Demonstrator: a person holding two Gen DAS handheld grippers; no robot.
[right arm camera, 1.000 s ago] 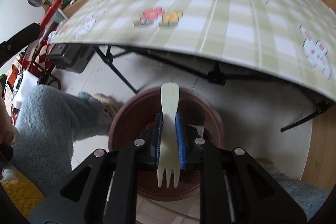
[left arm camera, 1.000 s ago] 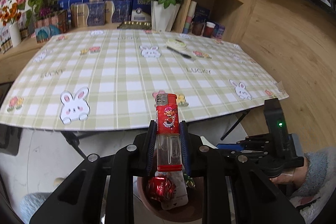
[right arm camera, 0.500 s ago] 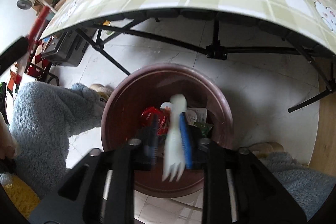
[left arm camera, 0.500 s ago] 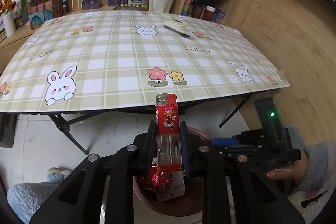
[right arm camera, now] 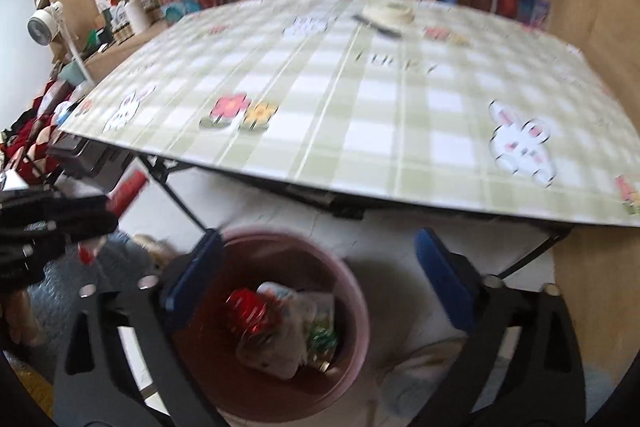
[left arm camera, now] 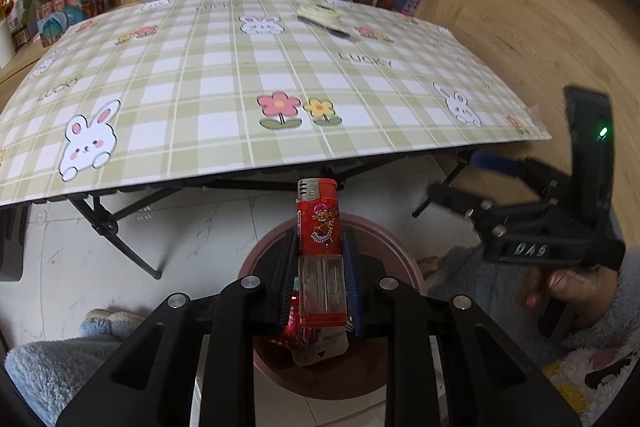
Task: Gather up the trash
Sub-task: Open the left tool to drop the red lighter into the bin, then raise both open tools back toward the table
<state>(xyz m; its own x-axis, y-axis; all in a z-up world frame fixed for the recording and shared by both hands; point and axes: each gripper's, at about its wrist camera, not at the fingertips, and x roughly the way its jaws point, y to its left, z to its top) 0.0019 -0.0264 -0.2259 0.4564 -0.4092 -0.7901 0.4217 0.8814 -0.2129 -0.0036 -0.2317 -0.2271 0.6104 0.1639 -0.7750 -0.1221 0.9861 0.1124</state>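
Observation:
My left gripper is shut on a red lighter and holds it upright over the pink trash bin on the floor. The bin also shows in the right wrist view, with a red wrapper and paper scraps inside. My right gripper is open and empty above the bin, seen at the right in the left wrist view. The left gripper with the lighter shows at the left edge of the right wrist view.
The table with a green plaid cloth stands just beyond the bin. A tape roll and a black pen lie at its far side. Folding legs run under it. Shelves and boxes stand behind.
The right gripper opened and let the white fork drop into the bin, then tilted up toward the table. The left gripper moved back and down over the bin, still holding the lighter.

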